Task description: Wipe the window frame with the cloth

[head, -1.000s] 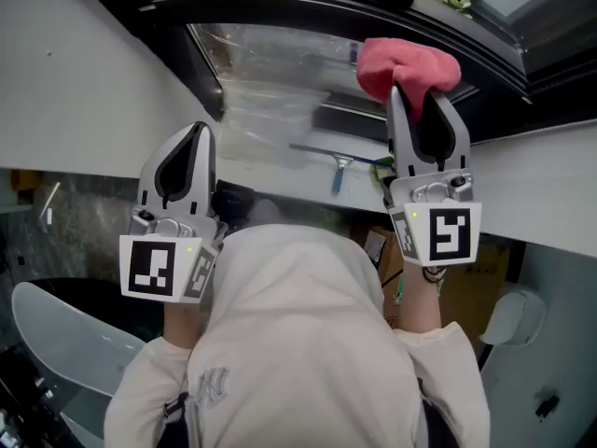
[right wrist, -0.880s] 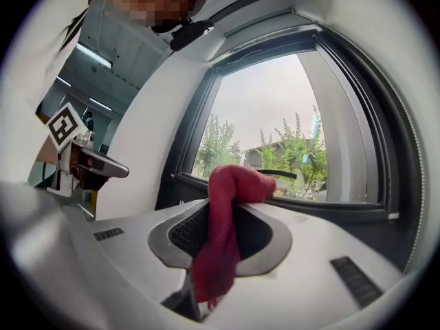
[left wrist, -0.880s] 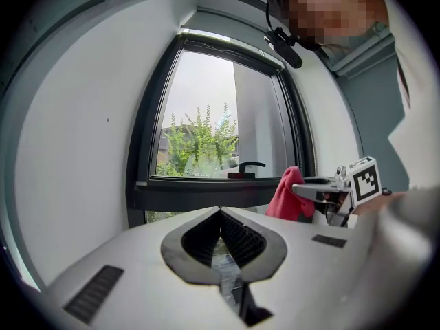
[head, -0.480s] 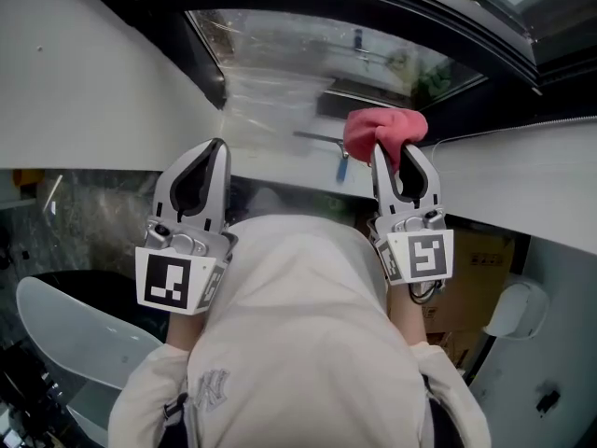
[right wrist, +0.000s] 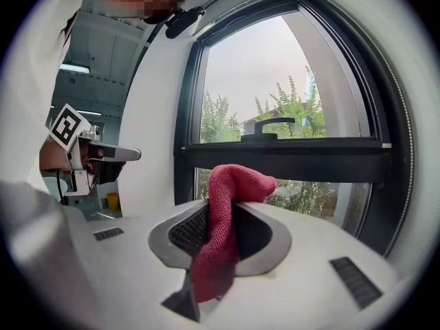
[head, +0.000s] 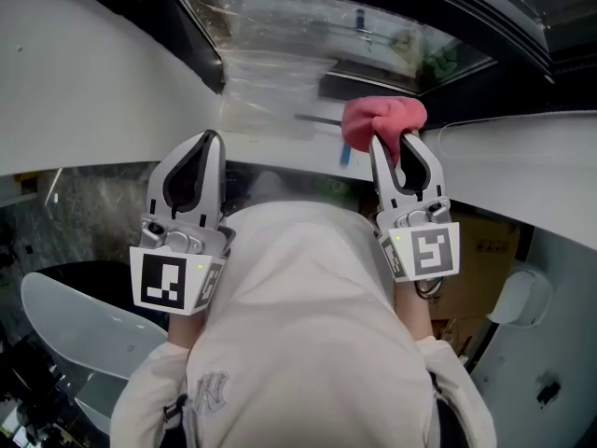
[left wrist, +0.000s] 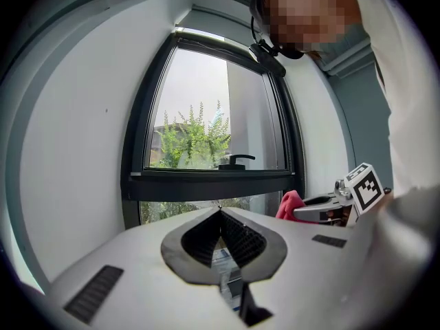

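Observation:
A red cloth (head: pixel 382 122) is bunched at the tips of my right gripper (head: pixel 394 141), which is shut on it; the right gripper view shows the cloth (right wrist: pixel 223 212) pinched between the jaws and hanging down. The black window frame (right wrist: pixel 289 151) with its handle (right wrist: pixel 269 124) stands ahead of it, some way off and not touched. My left gripper (head: pixel 210 139) is shut with nothing in it, held level with the right one, its tips meeting (left wrist: pixel 220 210) before the frame's lower bar (left wrist: pixel 206 183). From the left gripper view the cloth (left wrist: pixel 289 204) shows at the right.
White wall (head: pixel 84 82) flanks the window on both sides. Below, a blue-handled tool (head: pixel 345 156) lies on the sill, with cardboard boxes (head: pixel 485 269) and a white chair (head: pixel 75 329) on the floor. The person's hooded top (head: pixel 298 325) fills the lower middle.
My right gripper with the cloth has come down and back from the upper frame to a lower spot near the left gripper. Over the last half second both grippers barely moved.

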Tool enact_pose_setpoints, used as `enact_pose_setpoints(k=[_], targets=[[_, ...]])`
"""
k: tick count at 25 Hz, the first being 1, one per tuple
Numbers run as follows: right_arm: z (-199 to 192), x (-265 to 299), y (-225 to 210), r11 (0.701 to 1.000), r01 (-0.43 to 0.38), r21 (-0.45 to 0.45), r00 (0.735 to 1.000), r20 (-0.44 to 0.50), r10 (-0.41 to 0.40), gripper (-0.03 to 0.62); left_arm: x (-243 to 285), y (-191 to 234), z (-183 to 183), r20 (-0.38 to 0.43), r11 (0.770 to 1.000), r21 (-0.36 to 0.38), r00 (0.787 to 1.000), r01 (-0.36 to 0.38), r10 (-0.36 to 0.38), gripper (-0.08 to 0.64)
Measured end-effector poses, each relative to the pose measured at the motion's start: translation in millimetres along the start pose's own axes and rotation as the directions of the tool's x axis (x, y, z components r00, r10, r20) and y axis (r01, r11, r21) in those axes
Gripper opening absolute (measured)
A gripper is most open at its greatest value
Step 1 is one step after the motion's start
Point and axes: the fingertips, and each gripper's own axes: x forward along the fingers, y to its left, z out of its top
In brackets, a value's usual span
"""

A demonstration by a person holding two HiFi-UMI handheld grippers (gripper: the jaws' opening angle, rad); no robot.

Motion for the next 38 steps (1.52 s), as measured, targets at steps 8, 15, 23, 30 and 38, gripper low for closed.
enact_pose_setpoints(k=[8, 15, 23, 30, 38], targets=[[-2, 3, 4, 1.0, -0.02, 0.011, 1.0, -0.014, 0.02, 0.1, 2, 4, -4, -0.011, 1.0, -0.011, 1.0, -0.005, 0.005, 0.009], [-4, 4, 9, 0.999, -0.037, 0.009, 0.999, -0.025, 0.038, 0.1, 1, 8, -6, -0.016, 1.0, -0.021, 1.0, -0.009, 0.009, 0.009], [0, 3, 11, 0.999, -0.039, -0.002, 0.999, -0.019, 0.039, 0.1, -1, 10, -6, -0.014, 1.0, -0.026, 1.0, -0.016, 0.015, 0.009], [4, 2, 16, 0.999, -0.044, -0.011, 0.999, -0.013, 0.044, 0.1, -6, 12, -4, -0.006, 0.999, -0.029, 1.0, -0.02, 0.02, 0.009], [3, 0, 18, 0.999, -0.049, -0.013, 0.999, -0.017, 0.049, 0.099, -10, 12, -5, -0.005, 0.999, -0.035, 1.0, -0.029, 0.029, 0.009]])
